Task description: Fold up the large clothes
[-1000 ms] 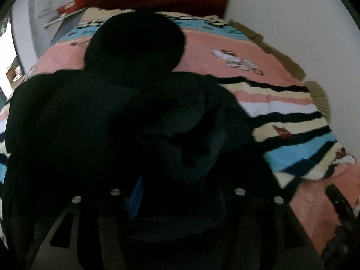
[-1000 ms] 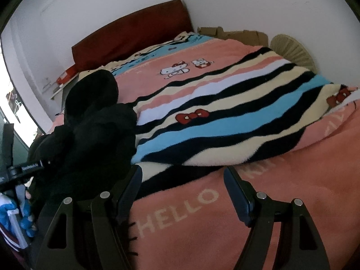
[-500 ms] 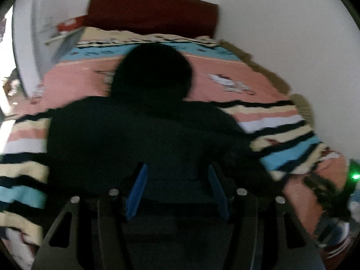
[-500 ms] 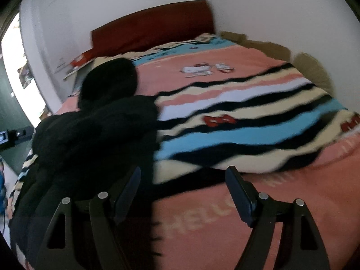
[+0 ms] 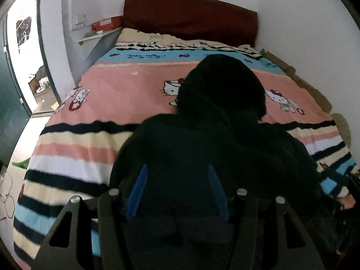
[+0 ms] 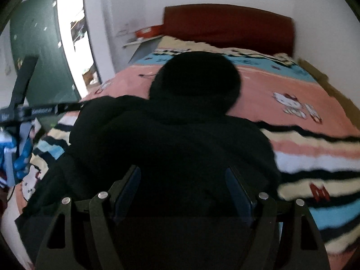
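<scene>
A large black hooded garment (image 5: 213, 148) lies spread on the bed, its hood (image 5: 222, 85) pointing at the headboard. My left gripper (image 5: 177, 168) hovers over the garment's near part, jaws half apart. Its blue pads (image 5: 137, 191) are bare, with no cloth pinched between them. In the right wrist view the same garment (image 6: 171, 148) fills the middle, hood (image 6: 195, 83) at the far end. My right gripper (image 6: 182, 169) hangs over its near part, jaws wide and nothing between the fingers (image 6: 238, 193). The garment's near hem is hidden behind both grippers.
The bed carries a striped pink, cream, blue and black cartoon blanket (image 5: 126, 94) and a dark red headboard (image 5: 189, 15). A white wall runs along the right. A small shelf with a red box (image 5: 105, 24) and a bright doorway (image 5: 27, 51) lie to the left.
The garment, bunched in front of the left gripper a second ago, now lies flat. The right gripper has swung left from the bare blanket to over the garment. Both jaws kept their width.
</scene>
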Available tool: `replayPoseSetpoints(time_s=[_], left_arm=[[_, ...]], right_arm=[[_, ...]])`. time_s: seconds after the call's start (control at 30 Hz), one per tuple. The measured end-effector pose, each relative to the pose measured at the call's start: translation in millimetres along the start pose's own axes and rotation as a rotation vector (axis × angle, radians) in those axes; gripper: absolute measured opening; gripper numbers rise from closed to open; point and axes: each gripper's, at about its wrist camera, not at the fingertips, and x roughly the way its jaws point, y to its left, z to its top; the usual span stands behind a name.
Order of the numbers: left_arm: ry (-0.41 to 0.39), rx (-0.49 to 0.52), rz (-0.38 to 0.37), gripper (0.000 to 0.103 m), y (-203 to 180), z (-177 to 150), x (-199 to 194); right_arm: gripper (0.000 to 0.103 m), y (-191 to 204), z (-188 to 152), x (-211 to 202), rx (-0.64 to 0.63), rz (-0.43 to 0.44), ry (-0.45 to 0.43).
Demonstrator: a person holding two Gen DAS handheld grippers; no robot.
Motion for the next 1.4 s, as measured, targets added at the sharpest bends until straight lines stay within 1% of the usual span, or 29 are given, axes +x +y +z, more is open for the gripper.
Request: replayPoseSetpoints(time_s=[0.07, 0.17, 0.3, 0.37, 0.47, 0.53, 0.6, 0.63, 0.67, 0.73, 0.77, 0.87, 0.97, 1.03, 1.13, 1.33, 1.4], left_arm=[[0.006, -0.001, 0.011, 0.054, 4.1, 2.4, 19.2], [0.038, -0.014, 0.003, 0.054, 10.7, -9.2, 47.3], [0.072, -0.029, -0.042, 0.056, 13.7, -41.0, 72.7], [0.081, -0.035, -0.069, 0.057, 11.1, -52.9, 78.7], [0.079, -0.012, -0.039, 0.058, 3.2, -58.6, 81.7], [0.085, 0.0, -0.017, 0.058, -1.3, -60.5, 82.6], [0.11, 0.012, -0.003, 0.058, -3.9, -59.3, 81.3], [0.131, 0.002, 0.0, 0.058, -3.8, -56.4, 77.0], [0.131, -0.008, -0.002, 0.057, -4.0, -54.1, 70.4], [0.09, -0.002, -0.023, 0.057, -7.9, -53.6, 51.2], [0.072, 0.009, -0.032, 0.057, -11.6, -55.4, 43.0], [0.057, 0.04, -0.053, 0.057, -26.3, -62.7, 34.0], [0.058, 0.094, -0.007, 0.058, -42.6, -74.7, 42.8], [0.062, 0.084, -0.004, 0.058, -43.5, -80.8, 48.3], [0.054, 0.075, 0.0, 0.059, -43.8, -88.4, 52.1], [0.039, 0.078, 0.014, 0.059, -46.1, -96.9, 56.1], [0.036, 0.08, 0.019, 0.059, -47.2, -97.6, 56.1]], right_arm=[[0.077, 8.7, 6.0, 17.6, -0.023, 0.01, 0.02], [0.077, 14.2, 8.5, 46.0, -0.051, -0.01, 0.062], [0.076, 6.9, -4.1, 76.5, -0.094, -0.061, 0.121], [0.076, -1.9, -12.8, 86.2, -0.107, -0.063, 0.133], [0.076, -7.8, -22.8, 99.3, -0.121, -0.057, 0.136], [0.076, -6.8, -24.8, 104.9, -0.132, -0.07, 0.137], [0.076, -6.2, -25.1, 106.3, -0.14, -0.08, 0.147], [0.076, -6.6, -23.9, 106.8, -0.141, -0.08, 0.153], [0.076, -6.9, -22.0, 105.4, -0.142, -0.084, 0.164], [0.074, -5.6, -17.1, 96.0, -0.136, -0.091, 0.172], [0.074, -5.8, -15.2, 89.6, -0.136, -0.09, 0.158], [0.074, -9.0, -13.4, 69.7, -0.128, -0.077, 0.121], [0.074, -13.2, -19.6, 71.8, -0.137, -0.099, 0.137], [0.074, -17.2, -26.9, 78.1, -0.13, -0.101, 0.156], [0.075, -20.7, -33.3, 85.7, -0.115, -0.093, 0.158], [0.081, -21.4, -40.7, 103.4, -0.115, -0.079, 0.203], [0.086, -21.1, -42.1, 106.3, -0.117, -0.084, 0.215]])
